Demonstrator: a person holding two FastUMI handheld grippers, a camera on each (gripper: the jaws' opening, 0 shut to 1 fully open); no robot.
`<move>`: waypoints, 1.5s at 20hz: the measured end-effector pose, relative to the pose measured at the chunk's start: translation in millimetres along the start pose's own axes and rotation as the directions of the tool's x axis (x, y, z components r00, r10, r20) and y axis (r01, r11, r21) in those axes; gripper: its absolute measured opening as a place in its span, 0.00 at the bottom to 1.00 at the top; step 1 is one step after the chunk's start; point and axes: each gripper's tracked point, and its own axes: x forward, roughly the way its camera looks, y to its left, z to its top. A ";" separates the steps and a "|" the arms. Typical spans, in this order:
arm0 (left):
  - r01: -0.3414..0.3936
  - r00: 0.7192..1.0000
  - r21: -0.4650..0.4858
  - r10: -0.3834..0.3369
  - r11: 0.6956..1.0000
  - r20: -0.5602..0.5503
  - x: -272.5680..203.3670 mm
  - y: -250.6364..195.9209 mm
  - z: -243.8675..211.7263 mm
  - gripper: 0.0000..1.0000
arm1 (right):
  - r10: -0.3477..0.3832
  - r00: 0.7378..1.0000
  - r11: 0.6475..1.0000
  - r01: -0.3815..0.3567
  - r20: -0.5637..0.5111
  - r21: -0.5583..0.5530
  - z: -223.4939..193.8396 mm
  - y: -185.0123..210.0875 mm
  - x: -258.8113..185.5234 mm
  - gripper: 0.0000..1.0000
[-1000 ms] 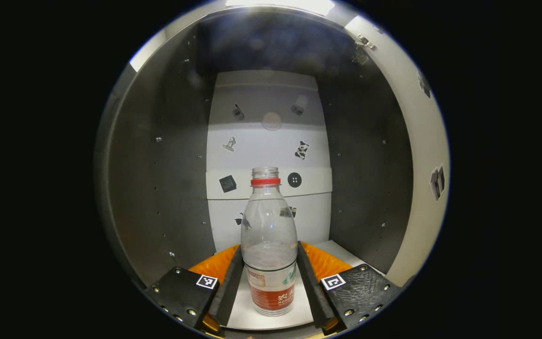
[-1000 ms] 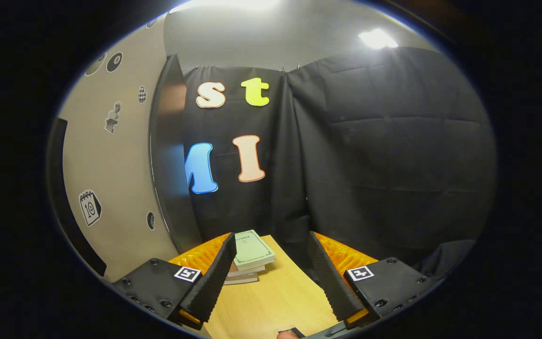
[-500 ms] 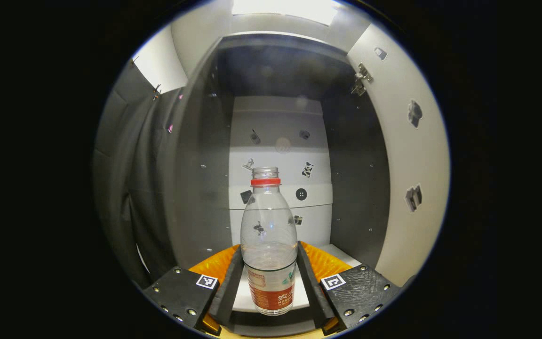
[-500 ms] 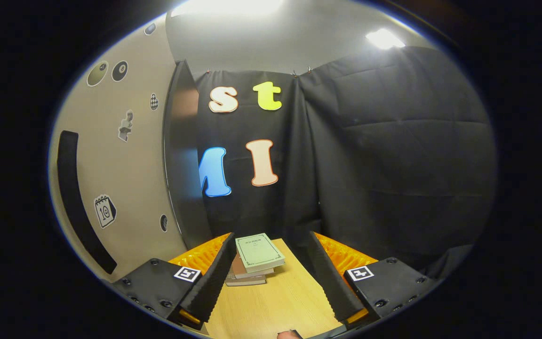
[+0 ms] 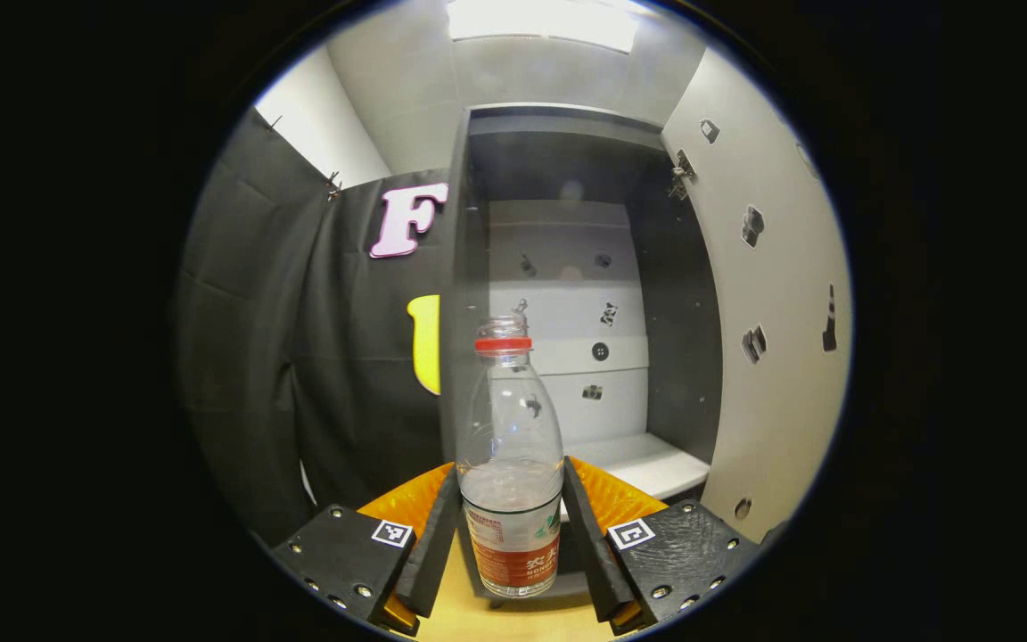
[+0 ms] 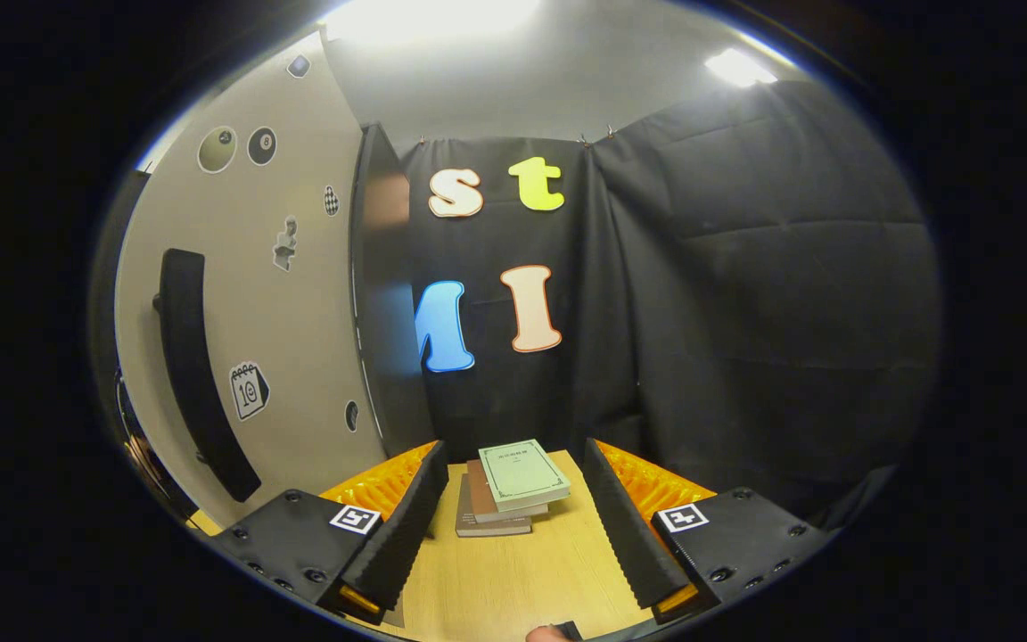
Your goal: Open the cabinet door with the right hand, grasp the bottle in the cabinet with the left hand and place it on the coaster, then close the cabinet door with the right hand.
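Note:
In the left gripper view a clear plastic bottle point(image 5: 511, 446) with a red neck ring and a red label stands upright between my left gripper's point(image 5: 511, 526) black fingers, which press on both its sides. It hangs just outside the cabinet point(image 5: 567, 294), above the wooden table point(image 5: 469, 620). Behind it the cabinet stands open, its white shelf point(image 5: 638, 464) bare and its door point(image 5: 772, 339) swung out on the right. In the right gripper view my right gripper point(image 6: 513, 526) is open with nothing in it, the door point(image 6: 264, 321) and its black handle point(image 6: 197, 374) to its left.
A small stack of books point(image 6: 509, 486) lies on the wooden table point(image 6: 513, 580) ahead of the right gripper. Black cloth hangs behind the table and to the left of the cabinet. Stickers dot the door and the cabinet's back wall.
The left gripper has drawn back out of the cabinet with the bottle held; the cabinet looks smaller and farther. The right gripper has backed off from the door, bringing its handle into view.

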 end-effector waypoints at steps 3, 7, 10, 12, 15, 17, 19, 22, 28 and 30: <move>-0.012 1.000 -0.001 0.012 1.000 -0.001 -32.3 10.6 -17.6 0.62 | 0.009 1.000 1.000 -0.010 0.010 0.022 -3.3 1.0 -4.2 0.97; -0.027 0.999 -0.011 0.026 1.000 -0.020 -56.5 20.0 -50.4 0.62 | 0.005 1.000 0.999 -0.006 0.019 0.051 -7.3 -1.2 -9.2 0.98; -0.040 0.999 -0.022 0.039 0.999 -0.036 -75.2 26.7 -79.0 0.60 | -0.032 0.999 0.999 0.031 0.040 0.040 -11.5 -9.6 -12.2 0.98; -0.044 0.998 -0.027 0.043 0.999 -0.054 -89.1 28.3 -102.0 0.62 | -0.047 0.998 0.998 0.046 0.043 0.030 -17.6 -13.1 -13.7 0.98; -0.038 0.996 -0.049 0.034 0.998 -0.080 -107.2 28.5 -135.7 0.62 | -0.048 0.998 0.998 0.046 0.033 0.038 -26.1 -13.9 -14.0 0.98; -0.043 0.995 -0.051 0.038 0.998 -0.094 -117.7 31.7 -156.4 0.62 | -0.050 0.998 0.998 0.049 0.040 0.038 -27.5 -14.7 -14.0 0.98; -0.048 0.993 -0.065 0.041 0.997 -0.113 -120.9 34.1 -177.0 0.62 | -0.052 0.998 0.998 0.051 0.035 0.027 -32.4 -13.4 -12.6 0.98; -0.068 0.988 -0.086 0.055 0.994 -0.147 -130.9 38.9 -212.0 0.62 | -0.054 0.998 0.998 0.054 0.022 0.010 -39.4 -12.6 -10.6 0.98; -0.102 0.975 -0.098 0.080 0.990 -0.206 -138.5 42.5 -269.4 0.62 | -0.048 0.999 0.999 0.048 -0.013 -0.014 -51.5 -9.7 -8.1 0.98; -0.111 0.971 -0.091 0.089 0.990 -0.222 -141.8 42.1 -286.4 0.62 | -0.043 0.999 0.999 0.042 -0.021 -0.031 -55.7 -7.0 -5.9 0.98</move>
